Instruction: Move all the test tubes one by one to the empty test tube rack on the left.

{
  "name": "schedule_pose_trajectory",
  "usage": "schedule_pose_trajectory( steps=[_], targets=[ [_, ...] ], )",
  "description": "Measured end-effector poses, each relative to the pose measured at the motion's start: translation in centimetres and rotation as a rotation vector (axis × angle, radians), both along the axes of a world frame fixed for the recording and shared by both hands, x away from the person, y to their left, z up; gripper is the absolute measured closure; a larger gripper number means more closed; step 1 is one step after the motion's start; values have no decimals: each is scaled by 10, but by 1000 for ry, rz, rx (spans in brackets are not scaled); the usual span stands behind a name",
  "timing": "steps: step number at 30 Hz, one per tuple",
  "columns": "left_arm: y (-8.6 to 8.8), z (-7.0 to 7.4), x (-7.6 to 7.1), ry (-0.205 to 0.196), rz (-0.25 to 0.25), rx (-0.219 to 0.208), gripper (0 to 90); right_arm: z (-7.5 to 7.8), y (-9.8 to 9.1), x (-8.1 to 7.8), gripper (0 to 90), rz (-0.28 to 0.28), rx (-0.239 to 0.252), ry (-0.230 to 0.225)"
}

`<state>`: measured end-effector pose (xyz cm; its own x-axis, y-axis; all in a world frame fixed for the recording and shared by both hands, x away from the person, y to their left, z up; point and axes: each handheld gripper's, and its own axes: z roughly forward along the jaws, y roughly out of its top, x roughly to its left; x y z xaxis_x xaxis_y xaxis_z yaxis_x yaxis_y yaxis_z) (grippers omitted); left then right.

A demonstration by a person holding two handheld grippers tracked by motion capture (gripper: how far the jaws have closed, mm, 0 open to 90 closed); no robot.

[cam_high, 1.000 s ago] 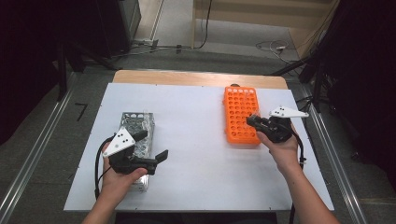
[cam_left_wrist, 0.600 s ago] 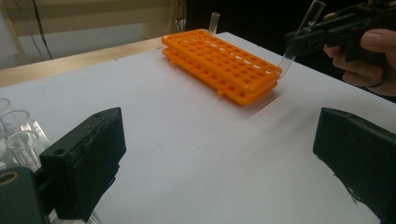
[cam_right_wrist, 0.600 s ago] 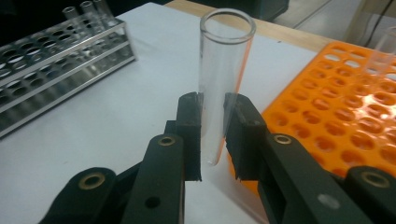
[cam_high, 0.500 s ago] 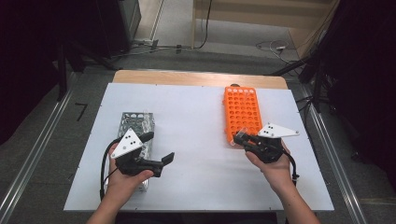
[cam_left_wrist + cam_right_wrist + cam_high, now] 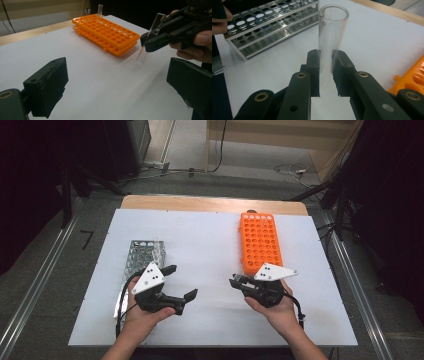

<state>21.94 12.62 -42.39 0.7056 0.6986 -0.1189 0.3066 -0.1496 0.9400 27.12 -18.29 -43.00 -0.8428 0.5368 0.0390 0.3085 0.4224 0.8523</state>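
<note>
Upright, glass tube [image 5: 332,37] between right gripper [image 5: 326,72] pads.

Even overhead light falls on the white worktop [image 5: 215,250], which reads bright while the floor and surroundings beyond it sink into near black. Shadows under the hands are soft and short. The high view is slightly soft and low in detail. In both gripper views the near black jaws are blurred, and the clear test tube [image 5: 331,37] carries pale glare along its rim.
</note>
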Motion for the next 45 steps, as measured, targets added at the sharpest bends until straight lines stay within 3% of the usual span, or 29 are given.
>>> schedule_pose_trajectory(
  steps=[6,12,15,19,22,29,36,38,45],
  targets=[
    [-8,2,-1,2,-34,-12,50,-1,13,-8,741,40,-12,-4],
    [-16,2,-3,0,-81,-28,156,0,25,-17,741,81,-17,-6],
    [-23,3,-6,-10,-100,-3,192,0,31,-21,741,100,-20,-6],
    [-31,4,-9,-18,-110,11,301,0,36,-25,741,117,-27,-6],
    [-35,5,-10,-22,-137,-7,365,-1,40,-26,741,130,-33,-8],
    [-43,4,-11,-26,-186,-5,525,0,47,-31,741,149,-41,-11],
    [-48,5,-12,-34,-197,-18,669,-1,53,-35,741,172,-50,-13],
    [-48,5,-13,-43,-190,-1,703,0,54,-37,741,175,-52,-10],
    [-50,4,-14,-54,-182,15,731,0,55,-37,741,183,-49,-11]
  ],
)
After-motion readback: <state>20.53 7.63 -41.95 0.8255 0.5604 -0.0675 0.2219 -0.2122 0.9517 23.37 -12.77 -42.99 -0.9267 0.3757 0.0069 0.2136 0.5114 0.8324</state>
